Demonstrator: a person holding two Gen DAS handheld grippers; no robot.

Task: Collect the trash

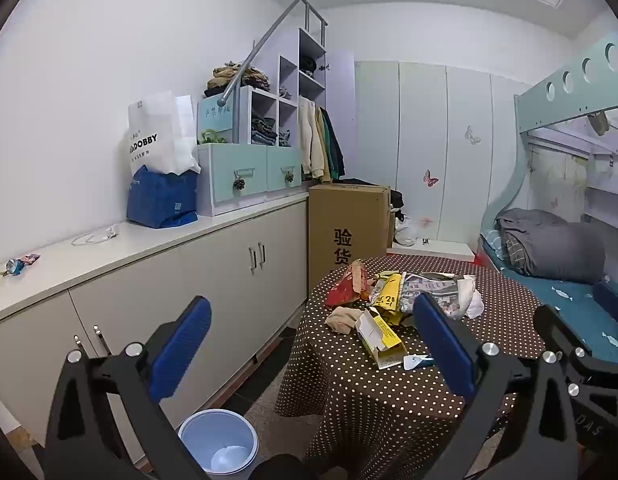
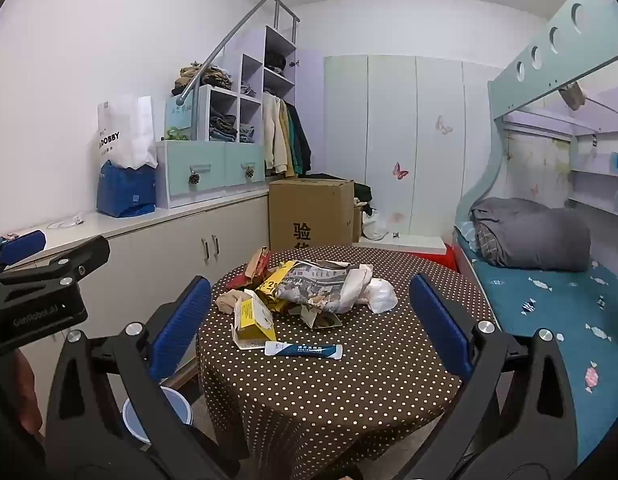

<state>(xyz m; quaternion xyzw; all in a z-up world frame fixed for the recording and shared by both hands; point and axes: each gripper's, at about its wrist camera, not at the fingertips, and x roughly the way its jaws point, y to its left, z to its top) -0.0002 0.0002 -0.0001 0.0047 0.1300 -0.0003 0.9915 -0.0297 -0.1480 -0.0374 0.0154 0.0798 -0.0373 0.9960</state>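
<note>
Starting with both jaws spread and empty, I should pinch the blue sachet (image 2: 304, 349) first, nearest the counter (image 2: 349, 392) edge.

Black claws (image 1: 311, 354); blue ribbed pads (image 2: 181, 326)

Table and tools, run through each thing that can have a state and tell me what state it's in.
Left tool: open, holds nothing.
Right tool: open, holds nothing.
Yellow box: flap open, lying on the table.
Newspaper: crumpled, in the pile.
Sachet: flat, apart from the pile.
Bin: uncovered, on the floor beside the table.
Cabinet doors: shut.
</note>
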